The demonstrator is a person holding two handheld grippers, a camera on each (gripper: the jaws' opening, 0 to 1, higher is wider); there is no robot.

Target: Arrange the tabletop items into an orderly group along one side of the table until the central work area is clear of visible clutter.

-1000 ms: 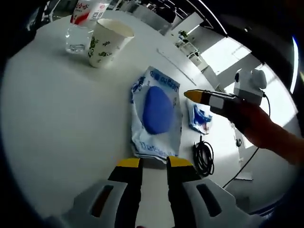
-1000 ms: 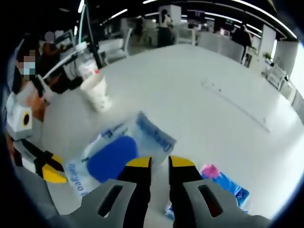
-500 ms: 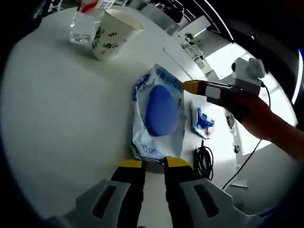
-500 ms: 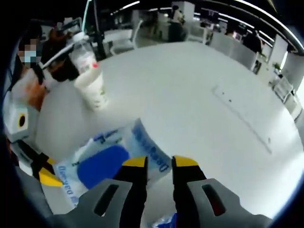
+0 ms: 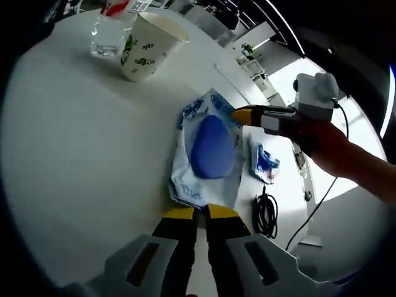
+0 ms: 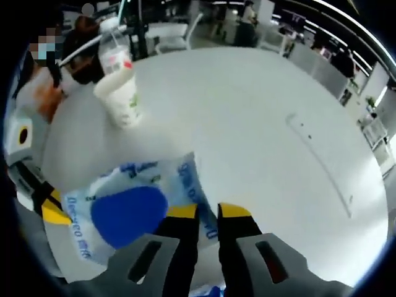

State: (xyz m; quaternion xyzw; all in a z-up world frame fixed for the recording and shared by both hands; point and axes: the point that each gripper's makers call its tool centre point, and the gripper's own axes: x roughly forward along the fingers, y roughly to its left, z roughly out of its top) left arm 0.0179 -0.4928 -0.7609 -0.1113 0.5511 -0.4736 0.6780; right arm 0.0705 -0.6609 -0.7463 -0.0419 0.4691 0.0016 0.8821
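White surface carries our clutter. In left gripper view, blue-and-white pouch lies mid-frame; left tool at 6 o'clock, jaws nearly together on pouch's near edge. Right tool comes in from 3 o'clock, tip at pouch's far corner. Paper cup and bottle at 11 o'clock; small packet and black cable at 4 o'clock. In right gripper view, right tool w/ jaws narrowly apart over pouch corner; can't tell if gripping.
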